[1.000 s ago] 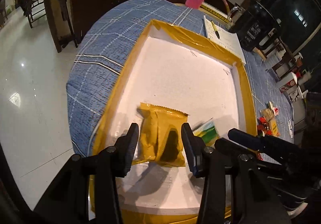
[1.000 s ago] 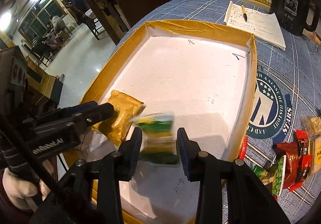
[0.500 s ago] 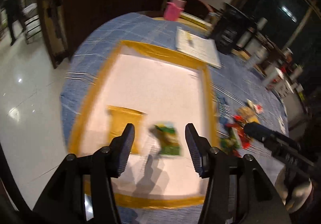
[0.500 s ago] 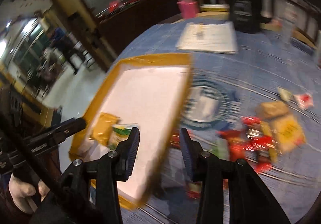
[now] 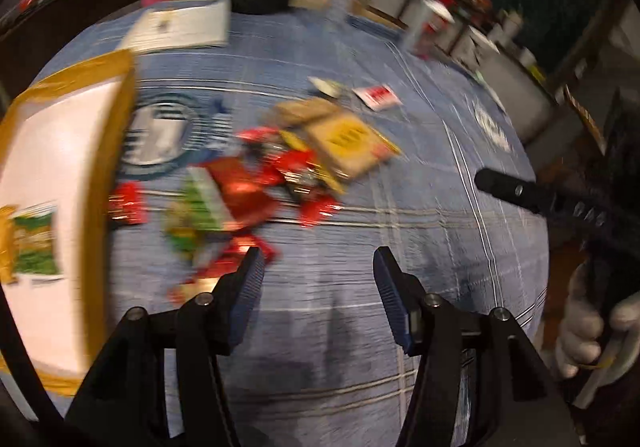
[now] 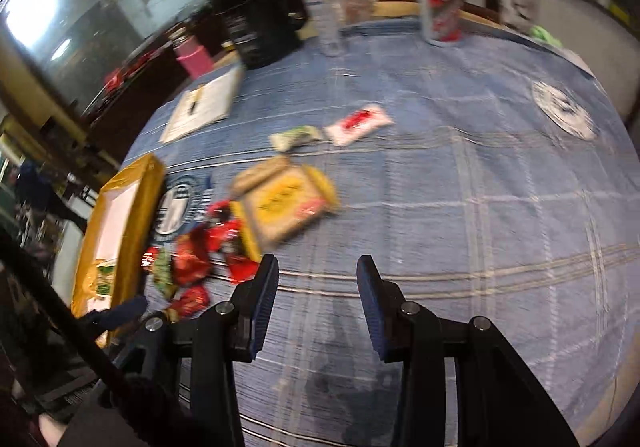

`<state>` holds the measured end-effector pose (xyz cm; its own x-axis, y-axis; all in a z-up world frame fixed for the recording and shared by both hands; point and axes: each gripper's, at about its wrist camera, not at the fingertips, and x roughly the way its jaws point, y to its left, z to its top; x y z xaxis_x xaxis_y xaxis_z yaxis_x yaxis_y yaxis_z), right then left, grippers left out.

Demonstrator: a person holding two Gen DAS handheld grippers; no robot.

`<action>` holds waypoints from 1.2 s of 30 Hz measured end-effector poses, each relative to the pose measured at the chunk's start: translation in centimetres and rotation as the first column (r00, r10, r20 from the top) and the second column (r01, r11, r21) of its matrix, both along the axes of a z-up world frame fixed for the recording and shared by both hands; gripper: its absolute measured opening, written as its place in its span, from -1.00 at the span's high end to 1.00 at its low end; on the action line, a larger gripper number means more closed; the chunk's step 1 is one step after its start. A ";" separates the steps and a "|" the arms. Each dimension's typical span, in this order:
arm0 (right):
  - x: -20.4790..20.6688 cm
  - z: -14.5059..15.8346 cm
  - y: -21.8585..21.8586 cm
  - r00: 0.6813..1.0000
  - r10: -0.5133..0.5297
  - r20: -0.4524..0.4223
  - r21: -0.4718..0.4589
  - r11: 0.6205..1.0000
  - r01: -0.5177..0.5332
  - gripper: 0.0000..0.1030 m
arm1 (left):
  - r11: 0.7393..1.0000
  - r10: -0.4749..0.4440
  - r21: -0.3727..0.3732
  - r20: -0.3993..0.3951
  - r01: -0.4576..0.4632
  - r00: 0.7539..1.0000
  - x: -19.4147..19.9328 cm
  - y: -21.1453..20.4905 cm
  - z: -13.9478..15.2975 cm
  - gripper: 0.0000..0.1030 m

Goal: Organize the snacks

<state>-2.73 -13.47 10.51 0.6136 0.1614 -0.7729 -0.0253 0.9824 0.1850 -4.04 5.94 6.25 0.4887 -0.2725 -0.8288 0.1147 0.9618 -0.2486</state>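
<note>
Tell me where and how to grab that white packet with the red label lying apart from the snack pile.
The white packet lies flat on the tablecloth, clear of the pile. Come straight down with the open right hand-held gripper and pinch across its short width near the middle; the long edges are free, so the fingers can straddle it.

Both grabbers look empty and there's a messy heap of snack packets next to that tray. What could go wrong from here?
The snack pile is heaped and overlapping, so the open left gripper might pinch two packets at once or knock some aside.

The tray's raised yellow rim stands right beside the pile; a carried packet could catch on it.

Both views are motion-blurred, so aiming while moving like this may miss. The right gripper is also open, near the pile, and could bump the left.
</note>
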 end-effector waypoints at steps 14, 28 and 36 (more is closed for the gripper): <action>-1.6 -0.9 -5.3 0.999 -0.030 -0.014 0.017 0.999 0.031 0.21 | 0.987 0.030 0.158 0.027 -0.034 0.999 3.2 -6.9 -4.9 -0.26; -1.3 -1.7 -4.7 0.999 0.005 -0.032 0.030 1.000 -0.004 0.21 | 0.958 0.098 0.256 0.117 -0.126 0.988 2.9 -7.1 -6.1 -0.95; -1.0 -1.4 -5.3 1.000 0.005 -0.029 0.035 0.999 -0.004 0.21 | 0.958 0.109 0.254 0.111 -0.134 0.988 3.1 -7.0 -6.3 -0.99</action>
